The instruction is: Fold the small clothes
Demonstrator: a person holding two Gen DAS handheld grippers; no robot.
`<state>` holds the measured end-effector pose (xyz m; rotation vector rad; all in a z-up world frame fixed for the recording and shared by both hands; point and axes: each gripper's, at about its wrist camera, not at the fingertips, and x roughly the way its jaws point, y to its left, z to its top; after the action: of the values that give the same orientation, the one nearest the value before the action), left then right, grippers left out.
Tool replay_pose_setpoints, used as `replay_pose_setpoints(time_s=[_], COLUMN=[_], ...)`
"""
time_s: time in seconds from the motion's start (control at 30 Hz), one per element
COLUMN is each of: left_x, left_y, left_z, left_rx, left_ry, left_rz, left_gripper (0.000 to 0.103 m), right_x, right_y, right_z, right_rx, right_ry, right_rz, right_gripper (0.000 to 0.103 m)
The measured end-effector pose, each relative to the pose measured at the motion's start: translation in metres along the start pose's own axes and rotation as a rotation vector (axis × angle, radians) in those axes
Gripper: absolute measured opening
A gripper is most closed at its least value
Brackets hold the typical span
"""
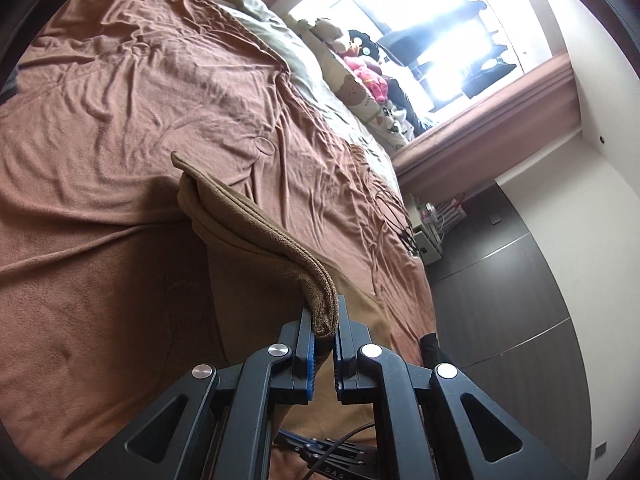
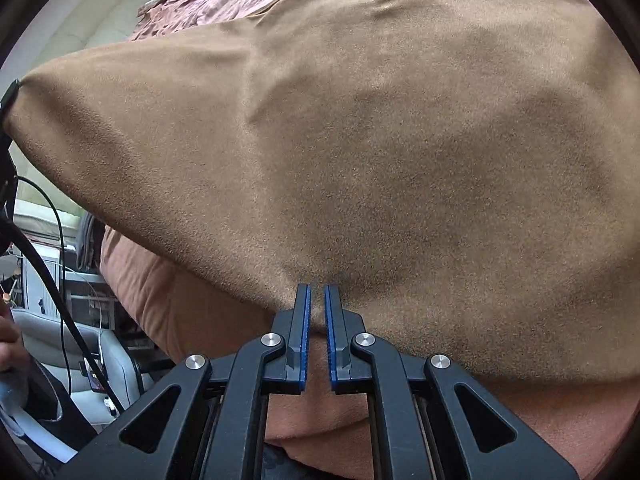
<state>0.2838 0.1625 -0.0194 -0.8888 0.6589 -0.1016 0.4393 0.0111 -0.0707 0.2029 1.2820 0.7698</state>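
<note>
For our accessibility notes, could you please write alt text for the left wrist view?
The left tongs are shut on a bunched edge of a tan cloth, lifting it over a bed covered with a wrinkled brown sheet. Beyond it lie pillows, stuffed toys and a bright window.

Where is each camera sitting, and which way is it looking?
Left wrist: sits on the left gripper, looking along its fingers across the bed toward the window; the gripper shows.
Right wrist: sits on the right gripper, facing the tan cloth; the gripper and a hand show.
Shared: the tan cloth, gripped by both.
</note>
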Motion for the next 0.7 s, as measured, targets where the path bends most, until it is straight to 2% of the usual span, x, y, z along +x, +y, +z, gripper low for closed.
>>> replay_pose_setpoints(time_s=[0.17,0.4,0.57,0.7], left_x=[0.019,0.043,0.054,0.064], left_y=[-0.028,-0.066,-0.09,-0.107], left_z=[-0.008,-0.018,-0.022,-0.029], left_rx=[0.052,0.126,0.168,0.203], left_ry=[0.043,0.103,0.127,0.16], left_rz=[-0.022,-0.046,-0.076,-0.095], left_gripper=[0.007,0.007,0.007,0.007], right_x=[-0.011,-0.058,-0.089,-0.109], right_y=[-0.014,-0.047,-0.07,-0.087], right_z=[-0.004,-0.017,-0.033,-0.045], right_rx=[0.034,0.113,0.146,0.194], right_ry=[-0.023,-0.157,-0.23,-0.283], right_rz=[0.059,0.084,0.044,0.052], right_gripper=[0.004,0.004,0.004,0.005])
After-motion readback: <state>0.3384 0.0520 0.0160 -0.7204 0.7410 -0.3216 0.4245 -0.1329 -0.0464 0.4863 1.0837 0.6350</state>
